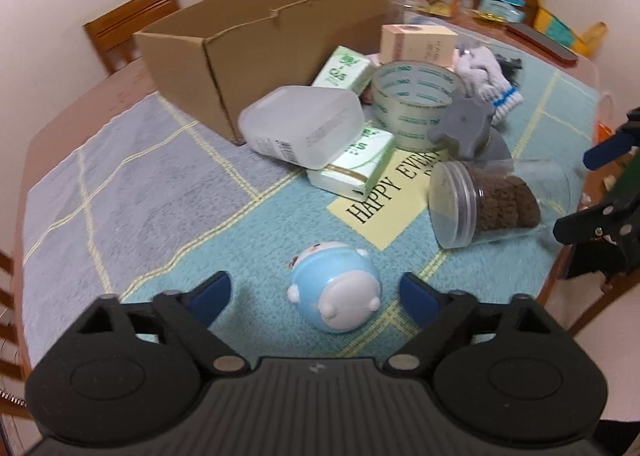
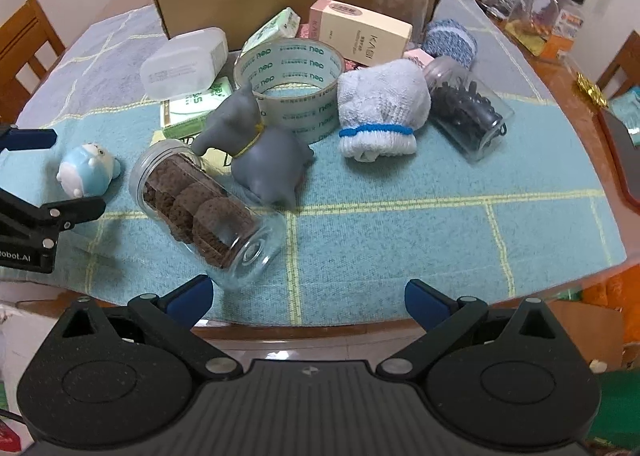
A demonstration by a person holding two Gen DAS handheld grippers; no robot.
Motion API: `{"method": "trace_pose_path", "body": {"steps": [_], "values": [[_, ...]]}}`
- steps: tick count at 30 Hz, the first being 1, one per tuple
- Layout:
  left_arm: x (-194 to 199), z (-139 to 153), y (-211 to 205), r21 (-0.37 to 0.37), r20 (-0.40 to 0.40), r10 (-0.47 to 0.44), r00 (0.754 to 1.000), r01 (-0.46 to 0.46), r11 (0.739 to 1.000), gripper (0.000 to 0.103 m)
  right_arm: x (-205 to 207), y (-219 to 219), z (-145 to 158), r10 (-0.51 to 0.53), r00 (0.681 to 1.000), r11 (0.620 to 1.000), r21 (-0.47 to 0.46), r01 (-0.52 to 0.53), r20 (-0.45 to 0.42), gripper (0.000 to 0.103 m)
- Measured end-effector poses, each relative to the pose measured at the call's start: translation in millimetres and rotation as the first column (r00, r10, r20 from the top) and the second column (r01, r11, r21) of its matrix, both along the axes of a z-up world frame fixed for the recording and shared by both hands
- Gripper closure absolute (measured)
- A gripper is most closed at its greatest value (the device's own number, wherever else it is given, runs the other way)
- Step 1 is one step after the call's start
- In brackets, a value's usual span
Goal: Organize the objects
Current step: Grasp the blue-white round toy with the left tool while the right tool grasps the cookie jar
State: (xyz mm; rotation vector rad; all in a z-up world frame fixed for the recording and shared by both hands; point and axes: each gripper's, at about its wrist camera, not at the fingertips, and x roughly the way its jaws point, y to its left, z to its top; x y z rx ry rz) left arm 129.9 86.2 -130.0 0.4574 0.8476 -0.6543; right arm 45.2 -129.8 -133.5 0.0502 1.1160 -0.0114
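- In the left wrist view, the left gripper (image 1: 316,292) fills the bottom of the frame, its jaws standing apart with a gap on each side of the blue-and-white toy (image 1: 335,293), which lies on the mat (image 1: 140,176) between the blue fingertips (image 1: 212,296); neither pad touches it.
- Above it, from upper left to right: the open cardboard box (image 1: 256,40), a white plastic container (image 1: 304,128) resting on green tissue packs (image 1: 352,164), a tape roll (image 1: 416,100), a grey dog figure (image 1: 464,128), and a cookie jar (image 1: 480,204) on its side.
- In the right wrist view, the right gripper (image 2: 310,296) at bottom centre is spread wide and holds nothing; the jar's clear base lies just beside its left fingertip, though contact is unclear.
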Motion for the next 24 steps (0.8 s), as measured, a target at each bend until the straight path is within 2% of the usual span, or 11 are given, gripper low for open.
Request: {"method": "trace_pose_path", "body": {"steps": [3,4,7,13,21,24], "values": [[5,-5,2,-0.023,-0.022,-0.029,0.999,0.028,0.999,0.027,-3,6,3,0.0,1.0,0.999,0.033,0.0,0.013,0.0],[7,-6,3,-0.034,-0.032,-0.037,0.999,0.036,0.999,0.033,-4,8,4,0.003,1.0,0.999,0.045,-0.004,0.018,0.0],[12,-11,3,-0.074,-0.071,-0.065,0.995,0.06,0.995,0.041,-4,18,6,0.01,0.999,0.997,0.073,-0.012,0.031,0.0],[16,-14,0,-0.116,-0.069,-0.108,0.992,0.1,0.988,0.055,0,33,8,0.02,0.999,0.992,0.123,-0.025,0.042,0.0],[27,-11,16,-0.124,-0.075,-0.082,0.994,0.072,0.99,0.056,14,49,8,0.008,0.999,0.988,0.152,-0.014,0.042,0.0],[28,-9,22,-0.106,-0.062,-0.077,0.995,0.07,0.992,0.057,22,51,7,-0.005,0.999,0.986,0.168,-0.002,0.04,0.0]]}}
